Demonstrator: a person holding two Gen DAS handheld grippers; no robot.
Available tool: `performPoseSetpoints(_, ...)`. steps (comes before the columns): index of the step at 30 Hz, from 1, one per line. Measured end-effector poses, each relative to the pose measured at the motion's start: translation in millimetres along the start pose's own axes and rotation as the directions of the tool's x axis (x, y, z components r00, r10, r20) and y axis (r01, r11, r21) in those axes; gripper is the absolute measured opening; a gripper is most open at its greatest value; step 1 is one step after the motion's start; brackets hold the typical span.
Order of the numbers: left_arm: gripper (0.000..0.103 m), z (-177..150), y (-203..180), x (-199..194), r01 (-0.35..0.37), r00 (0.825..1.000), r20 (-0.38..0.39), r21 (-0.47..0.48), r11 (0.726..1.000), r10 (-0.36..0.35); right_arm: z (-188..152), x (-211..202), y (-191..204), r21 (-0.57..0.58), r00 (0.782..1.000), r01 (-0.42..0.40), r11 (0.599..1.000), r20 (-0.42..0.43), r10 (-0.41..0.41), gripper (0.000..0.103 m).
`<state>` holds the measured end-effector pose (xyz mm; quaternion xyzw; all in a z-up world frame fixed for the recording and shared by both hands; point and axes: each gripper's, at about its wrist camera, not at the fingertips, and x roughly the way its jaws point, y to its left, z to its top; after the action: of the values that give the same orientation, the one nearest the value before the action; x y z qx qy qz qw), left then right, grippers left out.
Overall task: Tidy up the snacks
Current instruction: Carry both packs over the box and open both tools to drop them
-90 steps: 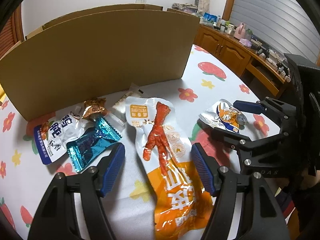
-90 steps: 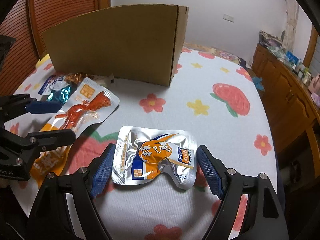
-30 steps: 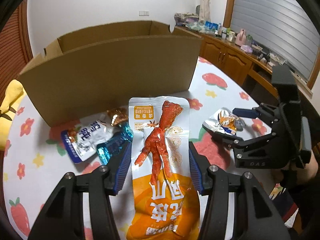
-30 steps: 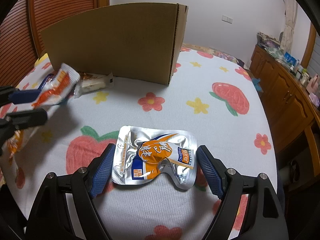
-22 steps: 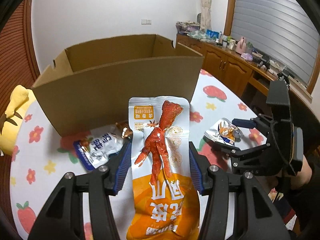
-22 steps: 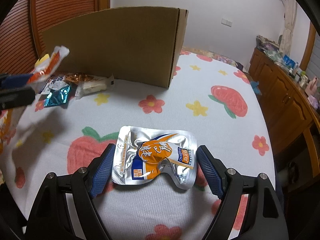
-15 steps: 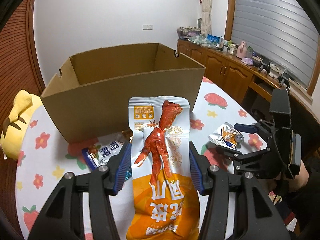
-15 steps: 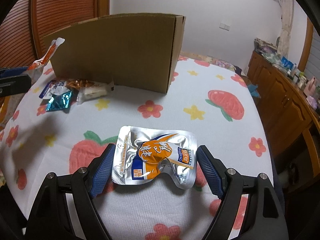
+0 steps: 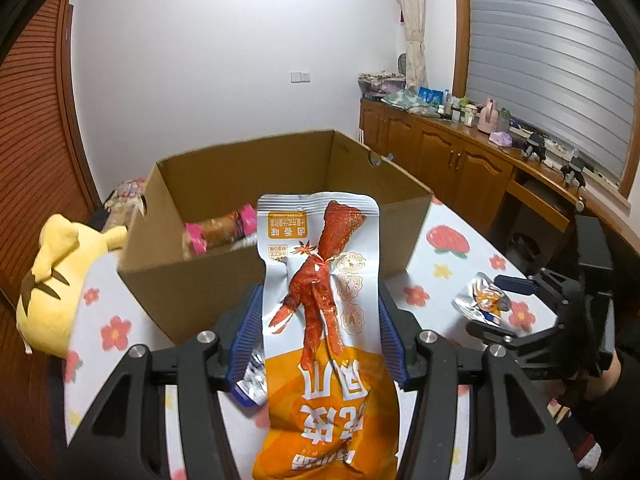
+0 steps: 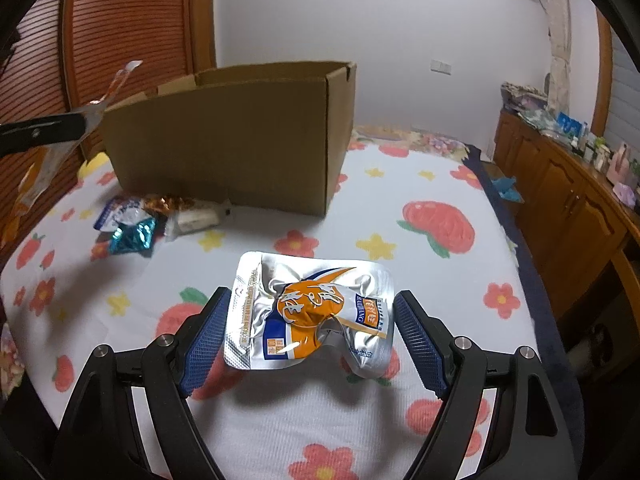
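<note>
My left gripper (image 9: 318, 334) is shut on an orange and white chicken-foot snack pack (image 9: 324, 340) and holds it high above the table, in front of the open cardboard box (image 9: 280, 248). A pink-wrapped snack (image 9: 220, 232) lies inside the box. My right gripper (image 10: 310, 340) is shut on a silver and orange pouch (image 10: 310, 316) and holds it a little above the flowered tablecloth (image 10: 420, 240). In the right wrist view the left gripper (image 10: 44, 132) and its pack hang at the far left, above table level.
Several small snack packets (image 10: 136, 224) lie on the cloth by the box's near wall (image 10: 224, 148). A yellow plush toy (image 9: 56, 280) sits left of the box. A wooden sideboard (image 9: 480, 176) with clutter runs along the right.
My left gripper has risen with the chicken-foot pack, so the box's inside now shows. My right gripper has lifted the silver pouch slightly off the cloth.
</note>
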<state>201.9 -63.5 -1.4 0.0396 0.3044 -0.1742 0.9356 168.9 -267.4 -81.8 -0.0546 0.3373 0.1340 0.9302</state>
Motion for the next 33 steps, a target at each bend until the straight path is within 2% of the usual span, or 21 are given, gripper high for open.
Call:
performPoseSetpoints(4,0.054,19,9,4,-0.016,1.0,0.016,0.008,1.0,0.016,25,-14,5,-0.033,0.998,-0.02,0.999,0.051,0.022,0.083)
performPoseSetpoints(9,0.054,47,25,11,-0.031,0.999,0.038,0.008,0.999,0.03,76,-27,17,-0.094,0.99,-0.057,0.994,0.125,0.069,0.084)
performPoseSetpoints(15,0.054,77,38,32,-0.038,0.998,0.04,0.023,0.999,0.037,128,-16,35,-0.145,0.977,-0.099,0.984,0.174,0.124,0.084)
performPoseSetpoints(24,0.055,96,56,74,-0.063,0.998,0.002,0.024,0.998,0.063,169,26,52,-0.181,0.974,-0.136,0.974,0.154,0.164,0.084)
performPoseSetpoints(33,0.055,99,68,98,-0.062,0.998,-0.027,0.007,0.998,0.062,180,60,56,-0.179,0.98,-0.154,0.972,0.096,0.174,0.084)
